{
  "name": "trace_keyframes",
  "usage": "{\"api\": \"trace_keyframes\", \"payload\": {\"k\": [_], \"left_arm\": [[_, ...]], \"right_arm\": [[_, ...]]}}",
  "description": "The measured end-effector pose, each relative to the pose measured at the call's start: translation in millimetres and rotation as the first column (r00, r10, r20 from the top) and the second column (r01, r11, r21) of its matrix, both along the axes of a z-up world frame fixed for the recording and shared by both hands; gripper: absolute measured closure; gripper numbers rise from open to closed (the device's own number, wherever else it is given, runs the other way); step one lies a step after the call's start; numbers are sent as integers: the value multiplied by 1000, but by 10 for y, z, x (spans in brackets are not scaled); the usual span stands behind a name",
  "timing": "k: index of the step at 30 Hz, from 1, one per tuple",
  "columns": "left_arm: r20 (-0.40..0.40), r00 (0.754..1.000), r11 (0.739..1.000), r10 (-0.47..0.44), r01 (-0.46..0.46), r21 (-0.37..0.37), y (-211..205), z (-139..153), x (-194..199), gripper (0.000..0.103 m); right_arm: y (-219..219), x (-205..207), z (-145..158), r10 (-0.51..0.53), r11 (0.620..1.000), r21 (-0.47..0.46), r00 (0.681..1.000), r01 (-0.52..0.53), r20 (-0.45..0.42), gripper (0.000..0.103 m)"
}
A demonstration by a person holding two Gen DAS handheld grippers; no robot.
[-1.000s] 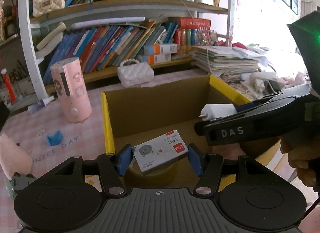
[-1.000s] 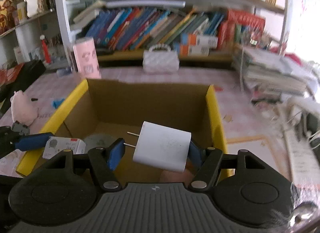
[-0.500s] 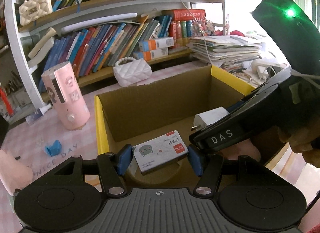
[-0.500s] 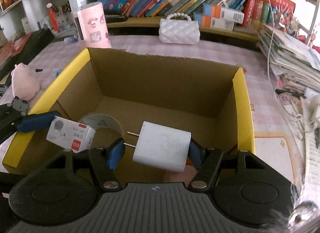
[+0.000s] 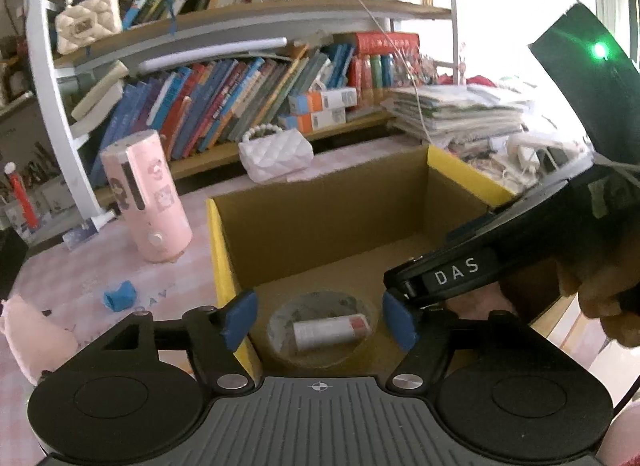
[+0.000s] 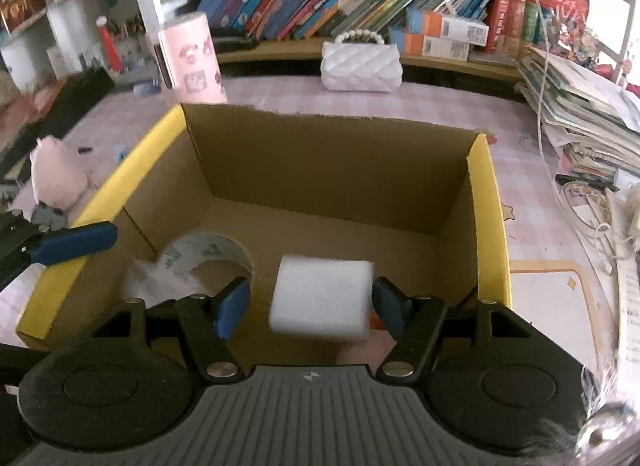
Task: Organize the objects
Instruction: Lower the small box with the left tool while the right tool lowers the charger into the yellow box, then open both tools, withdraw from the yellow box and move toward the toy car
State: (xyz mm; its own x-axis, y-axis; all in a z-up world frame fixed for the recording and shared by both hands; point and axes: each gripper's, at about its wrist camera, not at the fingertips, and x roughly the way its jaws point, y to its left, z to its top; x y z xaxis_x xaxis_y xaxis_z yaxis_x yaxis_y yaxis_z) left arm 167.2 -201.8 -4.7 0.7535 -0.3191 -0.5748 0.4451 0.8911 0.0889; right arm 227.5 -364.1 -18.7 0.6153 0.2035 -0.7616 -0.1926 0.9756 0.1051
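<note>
- Left wrist view: bookshelf [image 5: 240,77] fills the background, crammed with leaning books; a cream quilted bag [image 5: 86,21] sits on its upper board.
- Pink checked table [image 5: 92,266] carries everything else.
- Cardboard box [image 6: 320,169] with yellow flap edges stands open at centre, both grippers reaching over its near side.
- Stack of papers [image 5: 456,113] lies to the right, behind the box.
- Pink cylinder [image 5: 146,197] with cartoon stickers stands upright left of the box, apart from it.
- White quilted purse [image 6: 361,65] with a bead handle sits behind the box, at the shelf foot.
- Pink plush toy [image 6: 56,175] rests on the table left of the box.
- Left gripper [image 5: 320,320]: jaws have just been opening, blue pads clear of everything, nothing between them at their height.
- Right gripper [image 6: 312,306]: white charger block [image 6: 322,300] sits between the pads; right pad touches it, a gap shows on the left; block is blurred, so grip or release cannot be told.
- Tape roll [image 5: 322,328] lies flat on the box floor, near-left corner.
- Small card pack [image 5: 332,332], white with a red end, lies inside the tape roll's ring, below the left gripper.
- Blue scrap [image 5: 118,296] lies on the table in front of the pink cylinder.
</note>
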Motion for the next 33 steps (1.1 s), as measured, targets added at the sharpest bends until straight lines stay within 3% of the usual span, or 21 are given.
{"api": "trace_keyframes", "payload": {"k": [9,16,19,24,33], "left_arm": [[90,996,996,13,-5,-85,221,253,-319,19],[137,989,988,49,-28,-150,495,341,-614,16],[135,989,985,66,-43,-167,633,342,-698,16],[107,991,982,77,-57,-179,865,312,-844,16],[7,995,983,97,-95,-156,1286,106,-1131,12]], "right_arm": [[29,-368,278,-122,992,39,982,118,144,32],[70,-936,450,-281,958,47,903,282,324,30],[80,-1183,449,-348,933,46,865,357,361,29],[159,-1506,377,-434,894,45,834,447,342,29],[665,-1932,125,-433,892,-25,869,451,239,29]]}}
